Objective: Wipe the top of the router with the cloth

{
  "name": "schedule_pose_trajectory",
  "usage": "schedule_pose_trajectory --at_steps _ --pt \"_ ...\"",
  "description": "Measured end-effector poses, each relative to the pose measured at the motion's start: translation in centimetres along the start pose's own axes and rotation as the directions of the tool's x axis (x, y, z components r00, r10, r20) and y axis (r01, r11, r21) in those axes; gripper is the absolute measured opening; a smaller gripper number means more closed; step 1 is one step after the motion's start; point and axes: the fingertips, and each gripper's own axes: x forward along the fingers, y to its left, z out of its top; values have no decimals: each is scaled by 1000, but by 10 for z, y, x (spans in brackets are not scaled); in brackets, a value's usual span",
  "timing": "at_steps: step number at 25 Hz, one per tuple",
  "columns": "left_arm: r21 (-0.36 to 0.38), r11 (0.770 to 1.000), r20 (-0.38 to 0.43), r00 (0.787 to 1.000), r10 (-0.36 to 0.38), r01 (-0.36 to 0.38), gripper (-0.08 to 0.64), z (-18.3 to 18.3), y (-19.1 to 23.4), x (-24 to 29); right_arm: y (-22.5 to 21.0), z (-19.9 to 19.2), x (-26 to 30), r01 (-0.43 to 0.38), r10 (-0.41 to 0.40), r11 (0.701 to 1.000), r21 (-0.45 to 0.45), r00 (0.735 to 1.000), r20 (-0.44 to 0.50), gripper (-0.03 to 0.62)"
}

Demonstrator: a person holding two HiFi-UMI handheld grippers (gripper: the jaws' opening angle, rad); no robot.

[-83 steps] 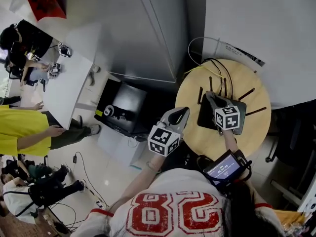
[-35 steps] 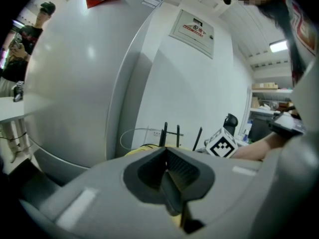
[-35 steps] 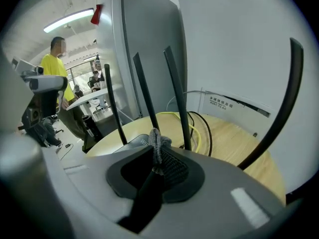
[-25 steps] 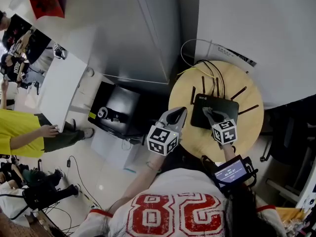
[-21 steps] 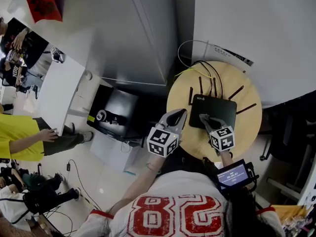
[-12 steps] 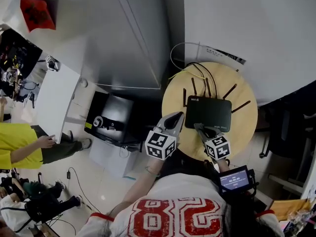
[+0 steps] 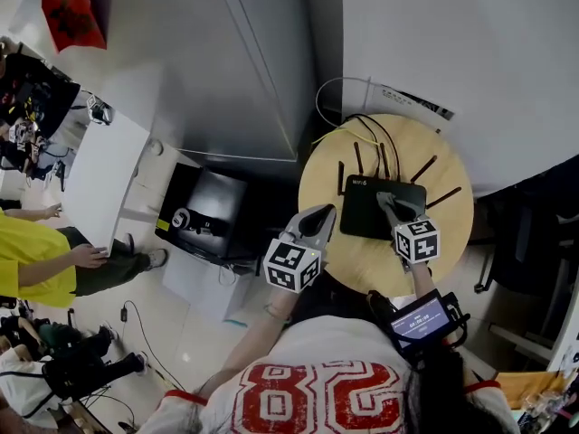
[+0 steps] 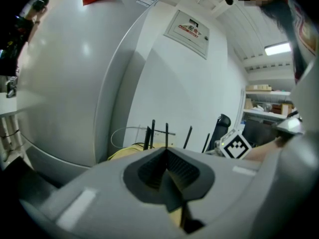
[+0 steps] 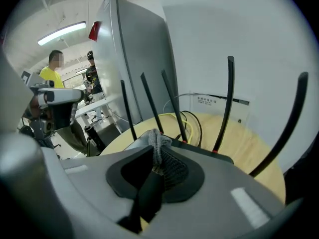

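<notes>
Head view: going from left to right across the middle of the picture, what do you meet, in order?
Person in a yellow shirt → black case on the floor → left hand-held gripper → right hand-held gripper

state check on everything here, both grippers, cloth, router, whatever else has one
left gripper, shut, nothing between its jaws
right gripper, shut on the cloth, over the router top
cloth, bunched, pinched in the right jaws
router, lying flat on the round table
antennas, raised
wrist screen, lit
</notes>
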Motion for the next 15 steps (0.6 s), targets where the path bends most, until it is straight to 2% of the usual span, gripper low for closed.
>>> schedule_pose_trajectory --at_steps 8,15 --pt "-18 997 0 997 72 -72 3 0 23 -14 -39 17 33 54 -57 997 -50 997 -53 44" --pt "-27 996 2 996 84 -84 3 0 27 -19 -38 -3 31 47 -52 998 -42 993 -106 44"
